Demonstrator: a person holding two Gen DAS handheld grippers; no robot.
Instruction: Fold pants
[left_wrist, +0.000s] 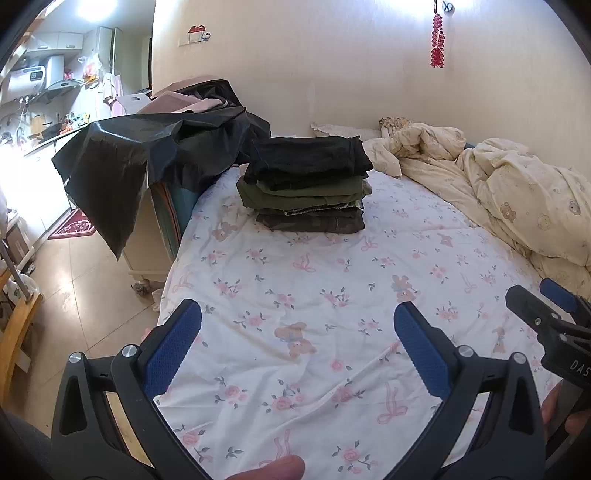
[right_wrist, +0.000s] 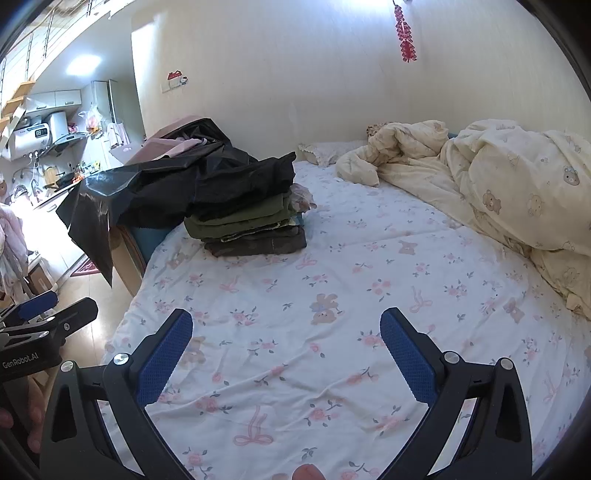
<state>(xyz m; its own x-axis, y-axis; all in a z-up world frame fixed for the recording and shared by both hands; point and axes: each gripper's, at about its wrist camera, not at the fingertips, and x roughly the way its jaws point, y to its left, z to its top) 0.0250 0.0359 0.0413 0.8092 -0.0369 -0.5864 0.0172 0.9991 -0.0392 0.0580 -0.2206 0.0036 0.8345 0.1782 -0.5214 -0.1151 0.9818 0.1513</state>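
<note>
From the left wrist view, the left claw (left_wrist: 297, 334) hangs over the near part of the bed (left_wrist: 332, 280), its blue-padded fingers (left_wrist: 173, 347) spread wide apart with nothing but the floral sheet between them. Well beyond it, toward the far left corner of the mattress, sits a stack of folded pants (left_wrist: 308, 182): a black pair on top, olive green ones under it, a dark brownish pair at the bottom. Just left of the stack a black plastic sheet (left_wrist: 125, 162) is draped over the furniture beside the bed and hangs down toward the floor. A rumpled cream quilt (left_wrist: 517, 192) with little bears is bunched along the wall on the right. The right claw (left_wrist: 546, 306) pokes in at the right edge, apart from the left one, over the sheet.

From the right wrist view, the right claw (right_wrist: 286, 343) also stands wide open above the bare sheet of the bed (right_wrist: 369, 258), holding nothing. The stack of folded pants (right_wrist: 251, 214) is well ahead and to the left, near the mattress edge, touching the black plastic sheet (right_wrist: 147, 188). The cream quilt (right_wrist: 509, 177) fills the right side. The left claw (right_wrist: 55, 314) shows at the left edge, out over the floor beside the bed. A red ornament (right_wrist: 405, 33) hangs on the wall above.
</note>
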